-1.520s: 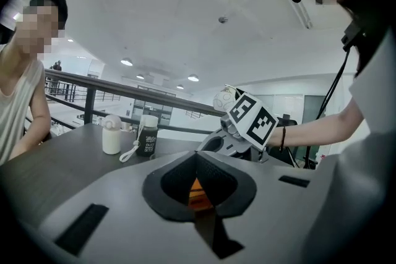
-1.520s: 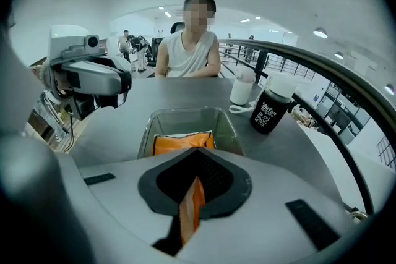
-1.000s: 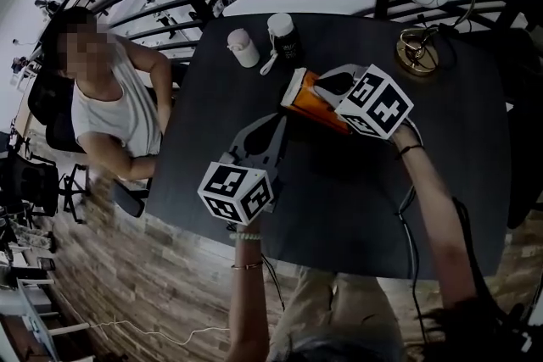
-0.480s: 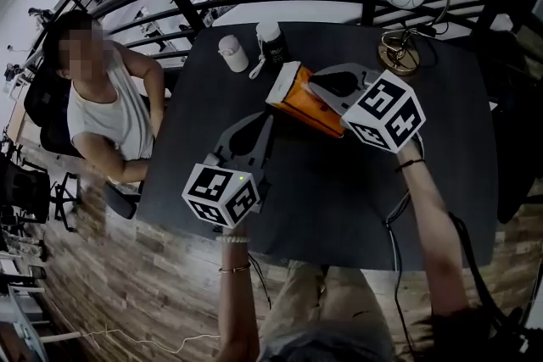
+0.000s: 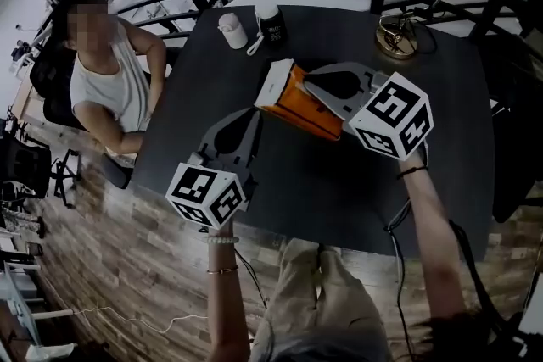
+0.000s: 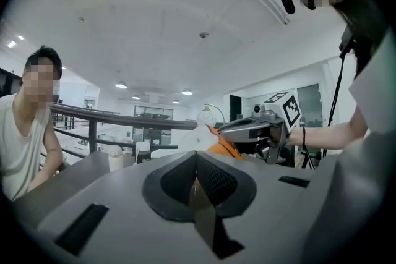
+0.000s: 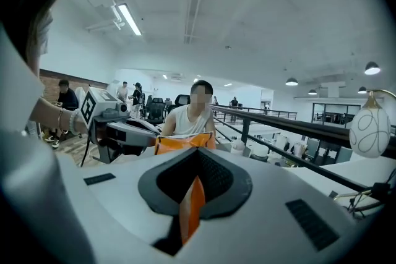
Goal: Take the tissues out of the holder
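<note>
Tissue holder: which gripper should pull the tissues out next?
Left, probably. The right gripper is shut on the orange tissue holder, steadying it. The left gripper is free, jaws together on nothing, pointing toward the holder's white end. It would need to open first.

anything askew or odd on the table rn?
Yes, the orange tissue holder. It isn't standing square on the black table; it's tipped on a slant, pinched in the right gripper, its white end turned toward the left gripper, which is shut just short of it. Nothing looks spilled or damaged.
</note>
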`<state>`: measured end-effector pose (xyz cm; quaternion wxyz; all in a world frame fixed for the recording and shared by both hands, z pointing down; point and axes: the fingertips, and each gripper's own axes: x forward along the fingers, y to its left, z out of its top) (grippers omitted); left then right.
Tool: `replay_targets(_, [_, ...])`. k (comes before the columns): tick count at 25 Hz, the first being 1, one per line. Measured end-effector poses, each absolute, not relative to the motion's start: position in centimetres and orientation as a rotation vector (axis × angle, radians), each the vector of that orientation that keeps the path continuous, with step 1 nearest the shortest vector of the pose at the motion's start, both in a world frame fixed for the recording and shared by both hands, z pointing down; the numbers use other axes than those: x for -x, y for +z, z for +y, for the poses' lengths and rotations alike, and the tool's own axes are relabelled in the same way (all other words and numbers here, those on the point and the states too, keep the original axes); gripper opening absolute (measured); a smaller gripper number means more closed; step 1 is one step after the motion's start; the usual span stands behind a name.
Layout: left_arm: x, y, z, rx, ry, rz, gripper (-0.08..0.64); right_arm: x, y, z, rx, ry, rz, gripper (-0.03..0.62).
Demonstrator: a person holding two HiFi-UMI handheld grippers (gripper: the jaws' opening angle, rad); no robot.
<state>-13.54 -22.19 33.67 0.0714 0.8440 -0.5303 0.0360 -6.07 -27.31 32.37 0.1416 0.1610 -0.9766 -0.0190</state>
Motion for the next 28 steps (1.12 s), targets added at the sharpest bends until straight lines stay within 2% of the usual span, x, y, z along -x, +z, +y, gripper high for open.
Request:
replay_targets(8, [14.4, 38.1, -17.0, -2.425, 0.120, -1.620, 0.008, 6.9, 37.5, -22.9, -0.404, 0.027, -2.806, 0.012])
replay_targets(28, [14.9, 43.6, -14.4, -2.364, 0.167, -1.561, 0.008, 9.5, 45.6, -20.5, -0.346, 0.089, -2.677, 0.013])
